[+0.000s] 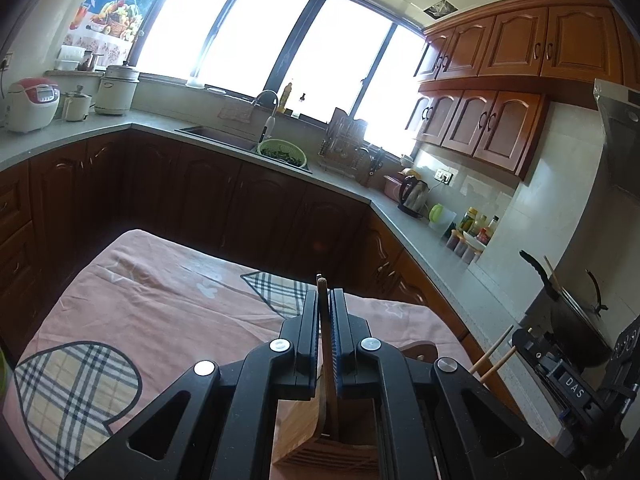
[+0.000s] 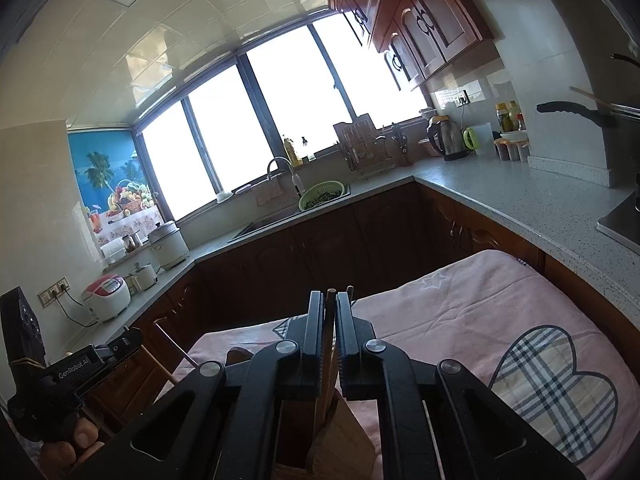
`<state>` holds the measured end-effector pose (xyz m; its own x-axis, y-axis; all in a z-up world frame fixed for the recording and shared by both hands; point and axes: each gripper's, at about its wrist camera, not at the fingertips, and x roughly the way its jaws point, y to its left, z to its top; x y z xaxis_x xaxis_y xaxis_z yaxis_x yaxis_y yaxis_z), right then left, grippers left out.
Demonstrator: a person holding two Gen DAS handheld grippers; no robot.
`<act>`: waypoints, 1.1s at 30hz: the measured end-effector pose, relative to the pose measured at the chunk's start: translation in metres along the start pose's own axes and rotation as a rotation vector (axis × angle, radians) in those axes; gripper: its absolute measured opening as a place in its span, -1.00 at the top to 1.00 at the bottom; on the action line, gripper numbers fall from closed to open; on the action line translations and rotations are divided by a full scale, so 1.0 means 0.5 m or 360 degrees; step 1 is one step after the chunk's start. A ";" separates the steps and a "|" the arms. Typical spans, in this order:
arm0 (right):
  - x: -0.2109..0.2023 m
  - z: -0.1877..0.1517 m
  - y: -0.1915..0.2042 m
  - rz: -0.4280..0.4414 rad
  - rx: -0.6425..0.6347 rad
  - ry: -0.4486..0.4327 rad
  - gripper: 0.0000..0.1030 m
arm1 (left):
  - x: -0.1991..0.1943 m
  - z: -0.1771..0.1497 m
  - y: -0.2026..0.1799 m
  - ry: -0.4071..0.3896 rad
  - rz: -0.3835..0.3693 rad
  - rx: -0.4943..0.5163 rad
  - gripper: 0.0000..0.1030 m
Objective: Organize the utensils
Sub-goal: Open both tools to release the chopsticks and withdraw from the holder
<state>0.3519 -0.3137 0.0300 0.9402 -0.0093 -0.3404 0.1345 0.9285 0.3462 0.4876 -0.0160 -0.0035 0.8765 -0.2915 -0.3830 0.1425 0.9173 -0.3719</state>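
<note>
My left gripper [image 1: 325, 294] is shut on a thin wooden utensil [image 1: 326, 344] that stands upright in a wooden holder [image 1: 320, 440] right below the fingers. My right gripper [image 2: 329, 300] is shut on wooden chopsticks [image 2: 330, 344] whose lower ends reach into the same wooden holder [image 2: 348, 428]. In the left wrist view the right gripper [image 1: 560, 372] shows at the right edge with two chopsticks [image 1: 494, 354] sticking out. In the right wrist view the left gripper [image 2: 84, 364] shows at the left edge, held by a hand. The holder stands on a table with a pink cloth [image 1: 160, 304].
The pink cloth [image 2: 500, 312] has plaid heart patches. Kitchen counters [image 1: 432, 240] wrap around the table, with a sink [image 1: 224, 136], a green colander [image 1: 282, 152], a dish rack, a kettle [image 1: 414, 196], bottles and rice cookers [image 1: 32, 104]. A black pot [image 1: 576, 320] stands on the stove at right.
</note>
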 end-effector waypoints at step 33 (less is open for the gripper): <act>-0.178 -0.103 0.003 0.0027 -0.0026 0.0275 -0.98 | -0.302 -0.142 0.063 0.0261 0.0210 0.0022 -0.57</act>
<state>0.2524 -0.2926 0.0157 0.8744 0.0687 -0.4803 0.1129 0.9339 0.3392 0.3272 0.0377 -0.0171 0.8014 -0.2080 -0.5607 0.0389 0.9537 -0.2981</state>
